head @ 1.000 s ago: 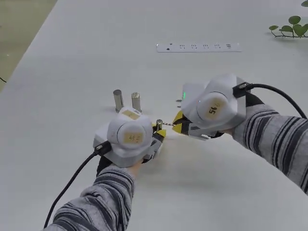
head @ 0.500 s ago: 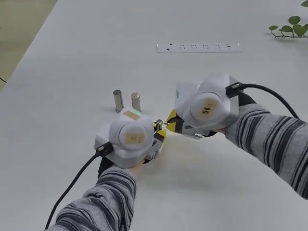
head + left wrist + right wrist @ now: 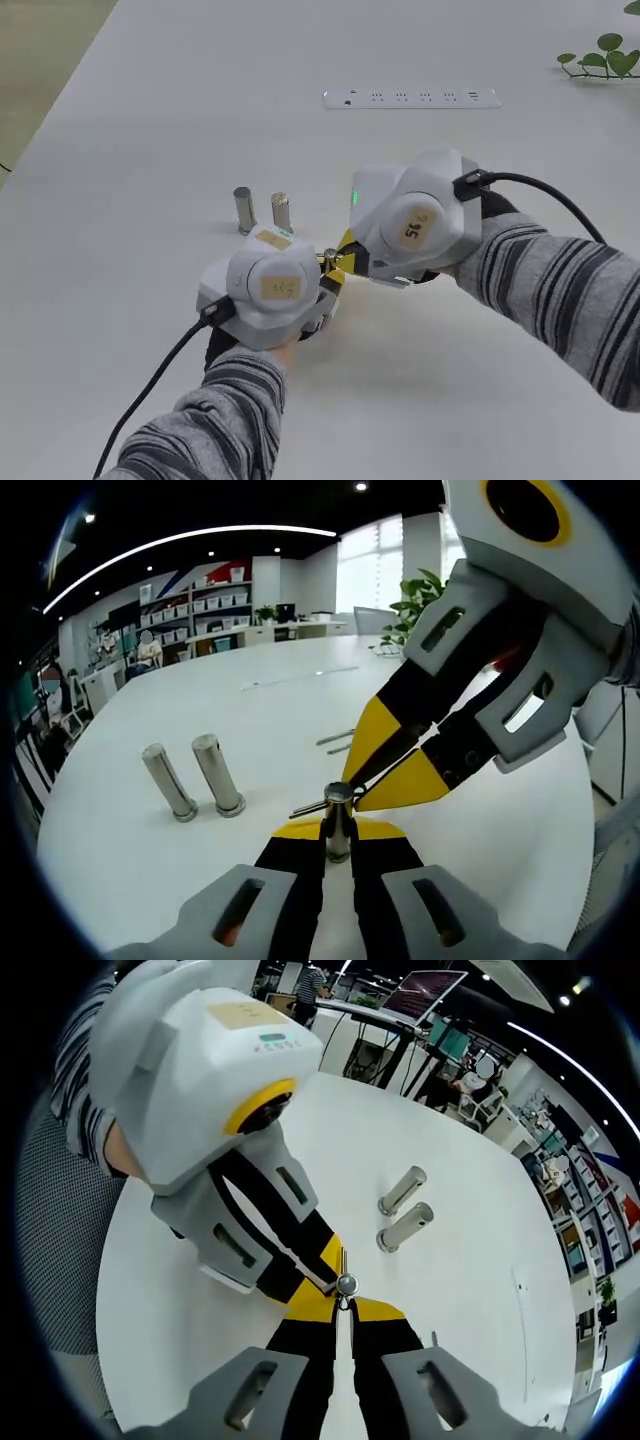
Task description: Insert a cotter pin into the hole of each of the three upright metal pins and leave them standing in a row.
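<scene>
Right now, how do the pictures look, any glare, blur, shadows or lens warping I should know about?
Head view: soft even light, sharp, faint shadows on the white table. Left gripper view: fisheye bows the ceiling light strip, windows blow out, metal pin and cotter pin are crisp. Right gripper view: table edge curves strongly, centre sharp.

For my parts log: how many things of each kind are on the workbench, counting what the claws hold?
Metal pins: 3 (one in left claw)
Cotter pins: 3 (one in right claw)
Power strip: 1
Leafy plant: 1
Total: 8
</scene>
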Available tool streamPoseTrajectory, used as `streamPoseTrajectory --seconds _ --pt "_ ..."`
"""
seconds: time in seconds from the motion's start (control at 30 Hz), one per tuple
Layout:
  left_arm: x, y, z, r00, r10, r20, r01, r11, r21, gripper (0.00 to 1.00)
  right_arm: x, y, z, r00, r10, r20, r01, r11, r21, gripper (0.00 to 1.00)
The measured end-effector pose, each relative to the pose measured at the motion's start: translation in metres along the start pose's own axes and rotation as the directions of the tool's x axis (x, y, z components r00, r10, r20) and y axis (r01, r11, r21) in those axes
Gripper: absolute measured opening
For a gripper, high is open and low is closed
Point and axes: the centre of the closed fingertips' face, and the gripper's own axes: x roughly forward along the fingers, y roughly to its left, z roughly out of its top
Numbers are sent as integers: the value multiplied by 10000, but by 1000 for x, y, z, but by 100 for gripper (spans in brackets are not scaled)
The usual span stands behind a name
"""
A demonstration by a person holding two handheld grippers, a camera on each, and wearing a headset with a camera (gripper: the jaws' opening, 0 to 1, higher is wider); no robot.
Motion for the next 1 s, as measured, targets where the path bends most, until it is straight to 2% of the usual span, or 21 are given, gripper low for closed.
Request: streamPoseTrajectory --seconds 0.1,0.23,0.4,0.53,0.6,0.67,0.83,1.0 --pt "0 0 0 9999 108 -7 -108 9999 95 5 -1 -1 1 10000 38 87 -40 9998 206 0" --pt "0 0 0 9999 130 -10 -130 9999 106 5 -3 -3 -2 9999 -39 97 34 9991 421 6" --pt "0 1 1 9998 184 33 -184 9998 86 5 -7 -11 -11 9991 -405 126 384 9899 1363 14" --pt "-1 4 1 9998 212 6 -212 9997 111 5 -11 -13 -17 9985 -537 139 501 9803 1908 15" --pt "-1 7 1 9999 150 30 -150 9999 -76 5 -13 -15 -23 9976 -686 -53 681 9735 2181 15" --pt "-3 12 4 9997 214 79 -214 9998 -3 5 -14 -15 -27 9974 -723 -57 716 9700 2322 15" --pt "-7 29 9 9989 444 160 -443 9990 -89 5 -18 -16 -32 9964 -848 -80 840 9614 2621 14" --pt "-13 47 6 9971 756 -29 -756 9970 -191 5 -21 -16 -32 9958 -861 308 732 9525 2956 16"
